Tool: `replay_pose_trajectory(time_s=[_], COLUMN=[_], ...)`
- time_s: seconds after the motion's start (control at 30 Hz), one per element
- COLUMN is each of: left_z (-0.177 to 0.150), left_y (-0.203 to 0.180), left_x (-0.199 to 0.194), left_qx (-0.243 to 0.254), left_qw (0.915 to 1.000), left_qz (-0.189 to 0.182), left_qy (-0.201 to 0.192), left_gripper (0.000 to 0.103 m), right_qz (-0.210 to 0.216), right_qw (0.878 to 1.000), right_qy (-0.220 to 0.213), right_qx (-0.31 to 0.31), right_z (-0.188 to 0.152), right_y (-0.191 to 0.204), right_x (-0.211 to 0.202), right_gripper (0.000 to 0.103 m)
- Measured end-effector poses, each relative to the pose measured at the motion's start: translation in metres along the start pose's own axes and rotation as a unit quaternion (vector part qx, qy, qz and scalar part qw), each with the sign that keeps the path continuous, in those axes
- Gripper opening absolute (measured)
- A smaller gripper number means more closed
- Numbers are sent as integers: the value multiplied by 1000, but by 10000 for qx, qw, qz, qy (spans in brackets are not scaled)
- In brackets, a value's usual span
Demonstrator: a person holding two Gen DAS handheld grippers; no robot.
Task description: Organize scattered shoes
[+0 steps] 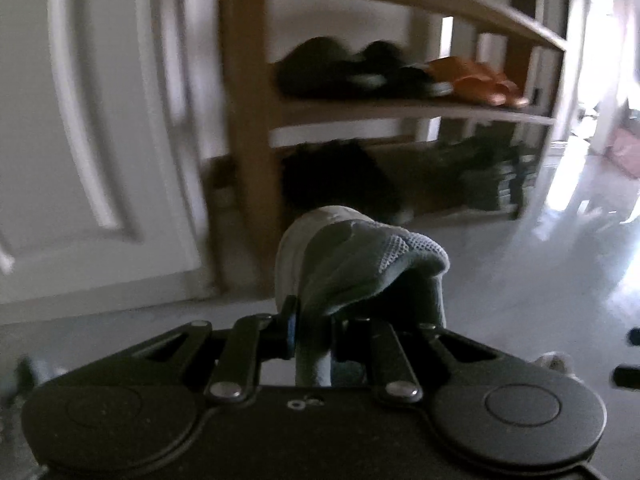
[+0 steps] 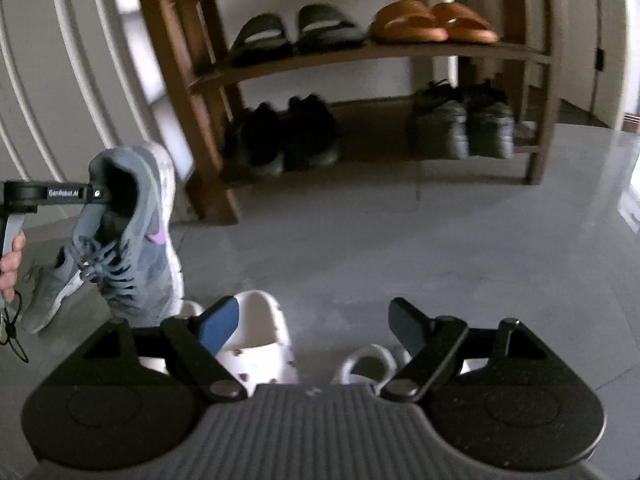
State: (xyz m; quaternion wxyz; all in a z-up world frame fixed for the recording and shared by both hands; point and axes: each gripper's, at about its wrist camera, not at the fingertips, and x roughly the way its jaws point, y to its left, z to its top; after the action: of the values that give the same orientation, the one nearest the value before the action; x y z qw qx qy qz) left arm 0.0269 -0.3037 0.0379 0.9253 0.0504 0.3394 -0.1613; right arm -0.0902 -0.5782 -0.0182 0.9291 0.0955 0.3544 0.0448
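The grey sneaker (image 2: 132, 232) hangs toe-down from the left claw (image 1: 312, 332), pinched shut on its heel collar, with the wooden shoe rack (image 2: 372, 54) ahead. The right claw (image 2: 314, 322) gapes empty over white clogs (image 2: 260, 344) on the grey floor (image 2: 400, 232).

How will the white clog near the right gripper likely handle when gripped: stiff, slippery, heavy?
The white clog looks like moulded foam with holes, so probably light for its size. Its smooth rounded upper may be a bit slippery. The open right gripper would likely squash a wall slightly; a pinch on the rim should hold, as the left gripper holds the grey sneaker.
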Motion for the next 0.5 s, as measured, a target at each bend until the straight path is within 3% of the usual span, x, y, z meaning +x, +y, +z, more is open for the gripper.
replay_pose_trajectory(time_s=[0.23, 0.37, 0.5], left_z=[3, 0, -7], left_y=[-57, -80, -90], left_x=[-12, -24, -35], left_qx=[183, 349, 212], left_qw=[9989, 9980, 9988], left_qz=[-431, -516, -414], left_qy=[-36, 49, 148], left_gripper=[12, 12, 12], right_qz=[-22, 81, 213], right_qw=[9994, 9992, 9993], right_qy=[-54, -2, 64], right_qx=[337, 386, 292], right_z=[-17, -21, -22], right_y=[-38, -54, -61], right_x=[-12, -8, -1], right_gripper=[84, 84, 84])
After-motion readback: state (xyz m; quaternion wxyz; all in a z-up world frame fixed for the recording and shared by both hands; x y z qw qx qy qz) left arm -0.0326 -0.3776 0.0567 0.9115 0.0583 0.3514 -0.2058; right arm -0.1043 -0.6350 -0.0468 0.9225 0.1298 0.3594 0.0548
